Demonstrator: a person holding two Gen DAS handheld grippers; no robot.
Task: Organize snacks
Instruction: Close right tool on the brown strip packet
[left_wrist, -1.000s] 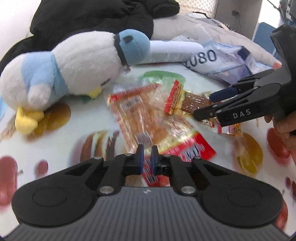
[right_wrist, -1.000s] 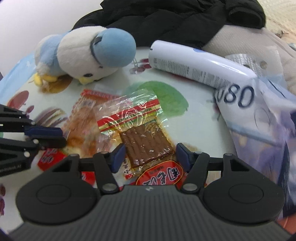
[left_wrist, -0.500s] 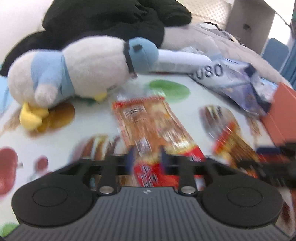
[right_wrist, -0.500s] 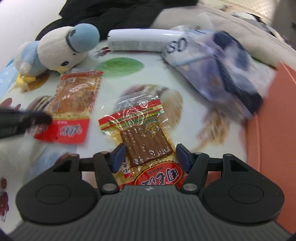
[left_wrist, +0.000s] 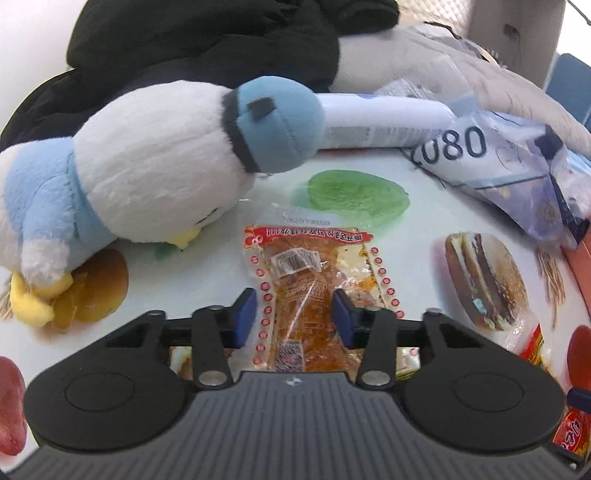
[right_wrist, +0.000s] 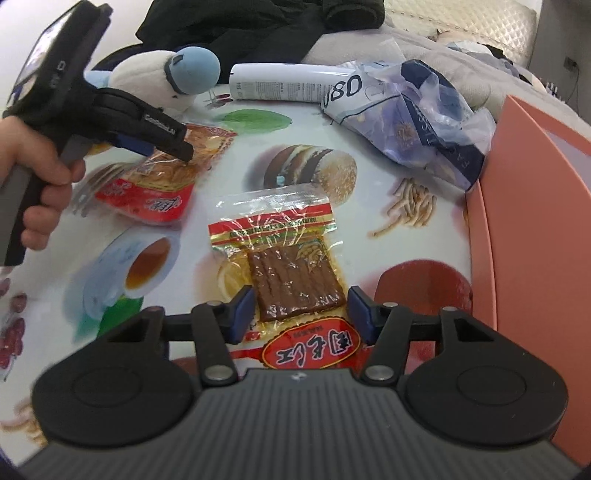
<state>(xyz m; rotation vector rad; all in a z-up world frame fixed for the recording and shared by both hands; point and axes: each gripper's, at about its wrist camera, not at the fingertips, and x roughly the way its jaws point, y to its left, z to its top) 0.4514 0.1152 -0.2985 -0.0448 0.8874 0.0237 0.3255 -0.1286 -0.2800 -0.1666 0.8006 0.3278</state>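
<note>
An orange snack packet (left_wrist: 306, 288) with a red end lies on the printed tablecloth; it also shows in the right wrist view (right_wrist: 166, 177). My left gripper (left_wrist: 293, 319) is open, one finger on each side of it, tips low over it. My right gripper (right_wrist: 301, 312) is open around a packet (right_wrist: 284, 269) with a brown slab and red label; whether it grips the packet I cannot tell. In the right wrist view the left gripper (right_wrist: 184, 149) touches the orange packet.
A blue and white plush bird (left_wrist: 147, 166) lies at the left. A white tube (left_wrist: 384, 125) and a crumpled blue plastic bag (right_wrist: 410, 122) lie at the back. A salmon-pink box (right_wrist: 535, 229) stands at the right. Black clothing (left_wrist: 207, 48) lies behind.
My left gripper opened from shut and now straddles the orange packet. My right gripper carried the brown packet away to the right, toward the pink box.
</note>
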